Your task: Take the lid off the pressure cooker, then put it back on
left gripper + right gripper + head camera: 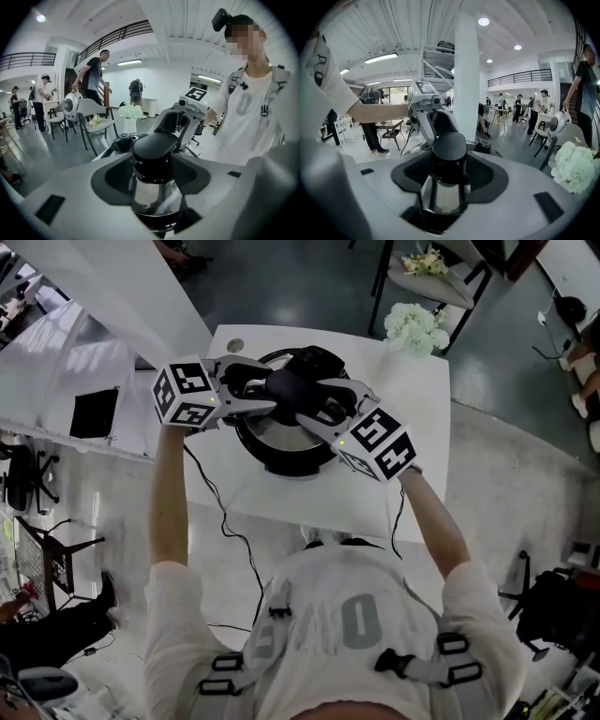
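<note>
A steel pressure cooker [281, 454] stands on a white table [412, 381], with its lid [267, 432] lying on top. The lid's long black handle [292, 385] runs across the middle. My left gripper [265, 396] holds the handle from the left and my right gripper [321, 411] from the right, facing each other. In the left gripper view the dark pads sit against both sides of the handle [154, 146]. The right gripper view shows that grip on the handle [449, 149] from the other side. A small black valve knob [482, 145] sits on the lid beyond it.
White flowers [416, 329] stand at the table's far right corner, with a chair [441, 282] behind them. A white desk with a dark pad [94, 412] runs along the left. Cables hang off the table's near edge. People stand and walk in the room beyond.
</note>
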The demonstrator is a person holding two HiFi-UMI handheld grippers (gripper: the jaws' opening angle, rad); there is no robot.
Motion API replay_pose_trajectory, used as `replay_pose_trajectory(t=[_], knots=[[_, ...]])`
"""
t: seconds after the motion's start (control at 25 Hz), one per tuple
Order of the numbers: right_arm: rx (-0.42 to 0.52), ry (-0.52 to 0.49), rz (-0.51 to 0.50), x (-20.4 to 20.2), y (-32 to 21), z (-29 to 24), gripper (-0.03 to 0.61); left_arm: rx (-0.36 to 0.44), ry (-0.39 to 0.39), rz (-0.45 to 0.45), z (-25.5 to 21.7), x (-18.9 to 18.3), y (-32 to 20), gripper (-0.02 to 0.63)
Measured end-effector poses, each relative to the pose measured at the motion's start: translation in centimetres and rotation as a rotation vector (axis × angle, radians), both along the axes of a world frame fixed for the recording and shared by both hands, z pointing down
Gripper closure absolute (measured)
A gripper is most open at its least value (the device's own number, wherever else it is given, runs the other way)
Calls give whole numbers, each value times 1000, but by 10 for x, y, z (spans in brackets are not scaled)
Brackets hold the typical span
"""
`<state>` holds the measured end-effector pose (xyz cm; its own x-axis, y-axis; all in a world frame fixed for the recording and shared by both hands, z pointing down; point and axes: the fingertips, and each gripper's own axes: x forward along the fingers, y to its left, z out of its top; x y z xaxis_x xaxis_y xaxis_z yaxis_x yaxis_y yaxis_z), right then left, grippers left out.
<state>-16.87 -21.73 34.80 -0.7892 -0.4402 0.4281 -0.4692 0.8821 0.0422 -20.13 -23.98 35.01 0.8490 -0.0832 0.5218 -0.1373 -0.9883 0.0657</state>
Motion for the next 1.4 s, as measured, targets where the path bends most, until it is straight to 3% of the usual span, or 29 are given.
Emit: replay_pose_trajectory(t=[0.2,0.48,0.64,0.92,1.24,1.4], knots=[[-6,-16,11,2,3,0,339,-19,30,37,1,3,4,379],[28,-52,-4,4,2,-3,341,61,13,37,-3,2,2,377],[16,-110,0,12,-2,-20,342,100,53,38,-24,8,-1,382],[116,-105,-3,18,0,-60,342,175,78,53,-65,14,0,382],[147,-90,-27,26,22,-69,341,219,74,26,-76,23,24,382],[159,-107,-65,52,38,-71,341,230,63,-9,-78,49,41,382]])
